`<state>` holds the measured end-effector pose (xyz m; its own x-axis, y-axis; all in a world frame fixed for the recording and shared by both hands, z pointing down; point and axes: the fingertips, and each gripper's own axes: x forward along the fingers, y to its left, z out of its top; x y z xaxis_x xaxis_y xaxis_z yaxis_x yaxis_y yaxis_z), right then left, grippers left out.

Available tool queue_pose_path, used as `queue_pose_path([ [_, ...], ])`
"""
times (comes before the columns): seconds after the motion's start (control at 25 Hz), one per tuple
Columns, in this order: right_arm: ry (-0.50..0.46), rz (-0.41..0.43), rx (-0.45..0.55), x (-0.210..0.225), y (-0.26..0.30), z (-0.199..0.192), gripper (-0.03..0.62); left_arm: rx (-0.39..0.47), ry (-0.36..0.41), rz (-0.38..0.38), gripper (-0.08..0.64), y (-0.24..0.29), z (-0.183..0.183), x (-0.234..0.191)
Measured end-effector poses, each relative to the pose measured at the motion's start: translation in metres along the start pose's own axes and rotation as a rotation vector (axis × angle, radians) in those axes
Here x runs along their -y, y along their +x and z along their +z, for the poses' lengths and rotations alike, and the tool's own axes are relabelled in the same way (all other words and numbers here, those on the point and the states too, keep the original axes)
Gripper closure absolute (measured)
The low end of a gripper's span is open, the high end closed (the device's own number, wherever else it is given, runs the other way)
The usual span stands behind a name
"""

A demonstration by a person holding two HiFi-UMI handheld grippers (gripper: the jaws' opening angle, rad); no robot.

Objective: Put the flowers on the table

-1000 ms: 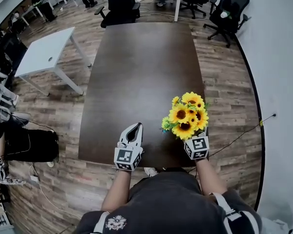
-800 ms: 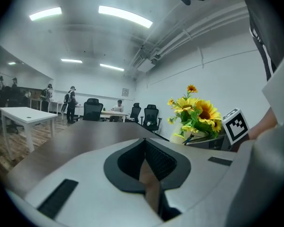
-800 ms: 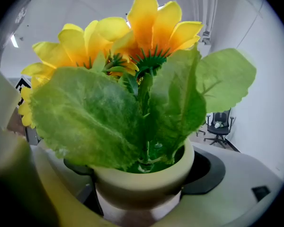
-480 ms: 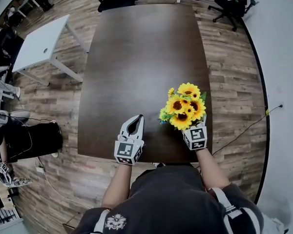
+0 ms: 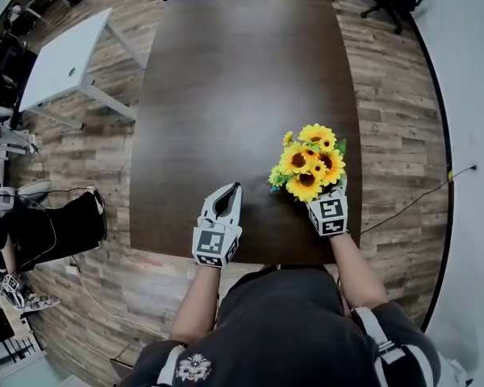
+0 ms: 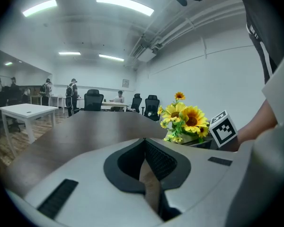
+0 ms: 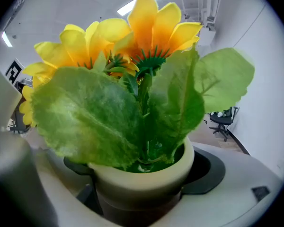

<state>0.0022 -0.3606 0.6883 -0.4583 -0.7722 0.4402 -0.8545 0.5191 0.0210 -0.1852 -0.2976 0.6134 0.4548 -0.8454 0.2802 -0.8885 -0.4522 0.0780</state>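
Left gripper (image 6: 145, 148): mine, jaws pressed together, empty, near the table (image 5: 226, 79) edge.
Right gripper (image 5: 321, 198): clamped on the pot (image 7: 144, 176); tips hidden under blooms.
Flowers (image 5: 309, 161): table's near right corner; touchdown unclear.
Change: flowers slightly farther in.

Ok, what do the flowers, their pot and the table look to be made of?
Flowers: probably artificial, fabric or plastic; leaves look evenly textured.
Pot: smooth matte cream, plastic or ceramic, unclear which.
Table: dark brown wood-look top with faint sheen.
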Motion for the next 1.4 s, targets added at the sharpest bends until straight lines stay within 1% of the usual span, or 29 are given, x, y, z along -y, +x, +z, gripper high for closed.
queue_pose_path([
  [0.16, 0.003, -0.014, -0.017, 0.000, 0.007, -0.008, 0.061, -0.007, 0.004, -0.007, 0.554, 0.001, -0.003, -0.002],
  [0.4, 0.017, -0.023, -0.036, 0.000, 0.014, -0.017, 0.061, -0.013, 0.035, -0.002, 0.554, 0.002, -0.001, -0.009],
  [0.68, 0.031, -0.040, -0.067, -0.002, 0.019, -0.022, 0.061, -0.011, 0.026, 0.004, 0.554, 0.000, -0.002, -0.019],
  [0.88, 0.008, -0.041, -0.092, -0.001, 0.020, -0.023, 0.061, 0.005, 0.008, 0.002, 0.554, 0.004, 0.002, -0.012],
  [1.08, -0.008, -0.053, -0.102, 0.000, 0.020, -0.025, 0.061, 0.022, 0.008, -0.008, 0.554, 0.005, 0.009, -0.004],
  [1.4, -0.022, -0.064, -0.135, 0.003, 0.021, -0.031, 0.063, 0.018, -0.002, 0.008, 0.554, -0.005, 0.006, -0.002],
])
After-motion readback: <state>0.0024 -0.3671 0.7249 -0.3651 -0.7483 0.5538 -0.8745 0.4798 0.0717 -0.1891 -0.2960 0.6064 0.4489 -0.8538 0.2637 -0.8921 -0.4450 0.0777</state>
